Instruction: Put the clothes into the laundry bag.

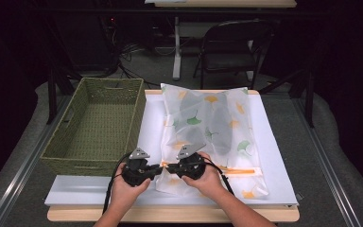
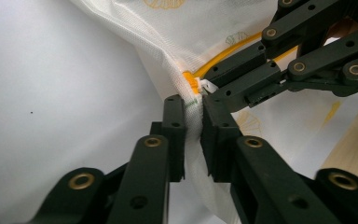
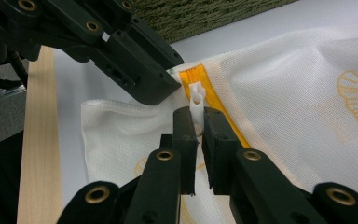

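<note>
Near table's front edge: white mesh zip bag with yellow leaf print (image 1: 208, 132). Left gripper (image 2: 193, 135) clamped on bag fabric, right gripper (image 3: 197, 140) pinching white zipper pull (image 3: 196, 100). Zipper pulling apparently just starting; woven green basket (image 1: 94, 124) empty.

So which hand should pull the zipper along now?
Probably the right. The right gripper already pinches the white zipper pull at the end of the orange zipper, while the left gripper clamps the mesh bag edge beside it, holding it steady.
</note>
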`<state>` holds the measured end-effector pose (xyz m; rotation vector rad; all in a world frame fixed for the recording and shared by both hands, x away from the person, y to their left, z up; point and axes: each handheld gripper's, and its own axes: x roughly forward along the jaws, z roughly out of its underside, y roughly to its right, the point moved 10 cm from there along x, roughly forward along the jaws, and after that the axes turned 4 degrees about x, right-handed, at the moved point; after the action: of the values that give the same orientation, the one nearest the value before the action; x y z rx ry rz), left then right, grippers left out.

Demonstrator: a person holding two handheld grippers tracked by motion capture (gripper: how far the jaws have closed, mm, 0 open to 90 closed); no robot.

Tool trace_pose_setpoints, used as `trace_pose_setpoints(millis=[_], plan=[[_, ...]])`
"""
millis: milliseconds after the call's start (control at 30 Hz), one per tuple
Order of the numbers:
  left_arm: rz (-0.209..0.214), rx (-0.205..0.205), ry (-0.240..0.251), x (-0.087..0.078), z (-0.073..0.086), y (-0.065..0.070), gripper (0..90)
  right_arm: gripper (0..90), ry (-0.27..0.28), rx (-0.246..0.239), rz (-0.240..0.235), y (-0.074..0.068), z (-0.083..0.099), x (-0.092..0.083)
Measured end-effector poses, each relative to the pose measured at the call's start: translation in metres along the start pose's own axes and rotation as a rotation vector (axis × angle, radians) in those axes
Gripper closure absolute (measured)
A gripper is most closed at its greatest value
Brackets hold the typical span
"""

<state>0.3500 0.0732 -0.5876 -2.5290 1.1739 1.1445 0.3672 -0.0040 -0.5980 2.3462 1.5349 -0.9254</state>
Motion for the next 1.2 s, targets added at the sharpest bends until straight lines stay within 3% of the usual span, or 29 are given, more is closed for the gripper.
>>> trace_pose_setpoints(millis=[500, 900, 967, 1033, 1200], plan=[[-0.016, 0.013, 0.005, -0.002, -0.002, 0.002, 86.5, 84.4, -0.008, 0.012, -0.01, 0.002, 0.004, 0.001], [-0.029, 0.004, -0.008, -0.007, 0.002, -0.006, 86.4, 84.4, -0.053, 0.022, 0.022, 0.01, 0.017, -0.004], [-0.025, -0.014, -0.006, -0.007, 0.002, -0.004, 86.4, 84.4, -0.054, 0.025, 0.023, 0.009, 0.018, -0.005], [-0.034, 0.011, -0.011, -0.007, 0.002, -0.006, 86.4, 84.4, -0.053, 0.017, 0.025, 0.009, 0.018, -0.006], [-0.04, -0.003, -0.007, -0.01, 0.003, -0.008, 86.4, 84.4, -0.069, 0.017, 0.038, 0.011, 0.023, -0.008]])
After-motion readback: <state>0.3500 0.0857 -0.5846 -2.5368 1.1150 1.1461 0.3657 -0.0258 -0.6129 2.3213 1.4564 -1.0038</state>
